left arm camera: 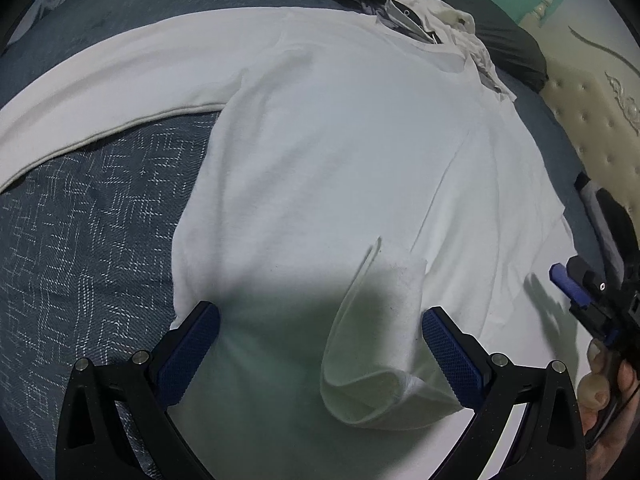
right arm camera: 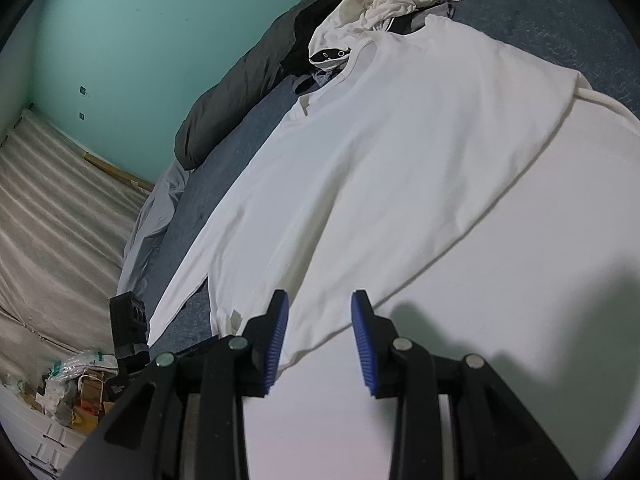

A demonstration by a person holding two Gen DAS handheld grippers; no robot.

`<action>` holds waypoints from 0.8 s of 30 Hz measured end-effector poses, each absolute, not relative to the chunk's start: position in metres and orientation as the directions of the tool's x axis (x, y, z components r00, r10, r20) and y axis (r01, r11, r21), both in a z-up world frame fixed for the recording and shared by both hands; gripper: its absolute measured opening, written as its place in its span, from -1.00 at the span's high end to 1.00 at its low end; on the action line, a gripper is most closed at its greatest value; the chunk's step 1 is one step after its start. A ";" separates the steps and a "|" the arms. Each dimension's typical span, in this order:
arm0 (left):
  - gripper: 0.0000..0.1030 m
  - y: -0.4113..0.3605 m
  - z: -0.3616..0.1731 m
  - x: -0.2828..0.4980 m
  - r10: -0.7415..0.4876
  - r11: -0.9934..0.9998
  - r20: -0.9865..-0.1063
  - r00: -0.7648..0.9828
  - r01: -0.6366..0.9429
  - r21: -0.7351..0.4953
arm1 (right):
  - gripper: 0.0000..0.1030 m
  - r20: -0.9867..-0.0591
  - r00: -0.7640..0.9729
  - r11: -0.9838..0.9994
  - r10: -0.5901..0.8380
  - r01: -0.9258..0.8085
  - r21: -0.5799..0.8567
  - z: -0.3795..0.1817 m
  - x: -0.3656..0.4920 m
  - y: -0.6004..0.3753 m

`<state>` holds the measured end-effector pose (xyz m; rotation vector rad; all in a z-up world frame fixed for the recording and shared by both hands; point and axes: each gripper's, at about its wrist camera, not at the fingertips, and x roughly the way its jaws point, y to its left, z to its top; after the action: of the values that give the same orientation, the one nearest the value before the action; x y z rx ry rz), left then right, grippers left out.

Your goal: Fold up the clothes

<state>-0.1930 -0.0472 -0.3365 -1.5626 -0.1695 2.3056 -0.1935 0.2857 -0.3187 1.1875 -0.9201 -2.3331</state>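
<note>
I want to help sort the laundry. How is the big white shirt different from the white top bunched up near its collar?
The white long-sleeved shirt lies spread flat on the bed; the crumpled white top sits bunched in a heap. The shirt looks smooth, the top wrinkled. The shirt covers far more bed. Both are white.

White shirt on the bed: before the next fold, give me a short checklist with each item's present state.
1. White shirt lies spread on the blue bedspread: ok.
2. One sleeve lies stretched out to the side, not folded in: not ok.
3. Sleeve cuff on the hem side is curled up rather than flat: not ok.
4. Left gripper is open and holds nothing: ok.
5. Right gripper has its jaws apart, with no cloth pinched: ok.
6. Crumpled clothes sit by the collar; whether they overlap the shirt: cannot tell.
</note>
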 end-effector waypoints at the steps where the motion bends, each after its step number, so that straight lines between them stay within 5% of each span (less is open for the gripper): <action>1: -0.99 -0.047 -0.336 -0.193 0.350 -0.932 -0.876 -0.331 -0.219 -0.290 | 0.37 -0.577 -0.579 -0.721 -0.576 0.027 0.693 -0.319 -0.194 0.286; 9: -0.99 -0.041 -0.330 -0.190 0.331 -0.934 -0.874 -0.356 -0.254 -0.251 | 0.37 -0.573 -0.580 -0.715 -0.579 0.022 0.699 -0.319 -0.194 0.286; 13: -0.78 -0.042 -0.315 -0.185 0.349 -0.928 -0.854 -0.385 -0.269 -0.258 | 0.37 -0.570 -0.583 -0.713 -0.579 0.022 0.701 -0.319 -0.195 0.287; 18: -0.75 -0.036 -0.298 -0.182 0.374 -0.914 -0.827 -0.419 -0.320 -0.251 | 0.37 -0.571 -0.581 -0.712 -0.580 0.021 0.702 -0.319 -0.195 0.285; 20: -0.56 -0.027 -0.297 -0.183 0.387 -0.903 -0.824 -0.414 -0.349 -0.249 | 0.37 -0.572 -0.581 -0.713 -0.578 0.020 0.700 -0.319 -0.196 0.285; 22: -0.13 -0.023 -0.302 -0.183 0.393 -0.898 -0.828 -0.400 -0.362 -0.251 | 0.37 -0.572 -0.581 -0.713 -0.579 0.019 0.701 -0.319 -0.195 0.286; 24: -0.07 -0.037 -0.304 -0.176 0.393 -0.898 -0.833 -0.390 -0.356 -0.257 | 0.37 -0.572 -0.581 -0.712 -0.579 0.018 0.702 -0.320 -0.195 0.286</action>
<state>-0.1764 -0.0373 -0.3036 -1.3917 -0.0505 2.2998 -0.1954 0.2862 -0.3195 1.1868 -0.9417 -2.3278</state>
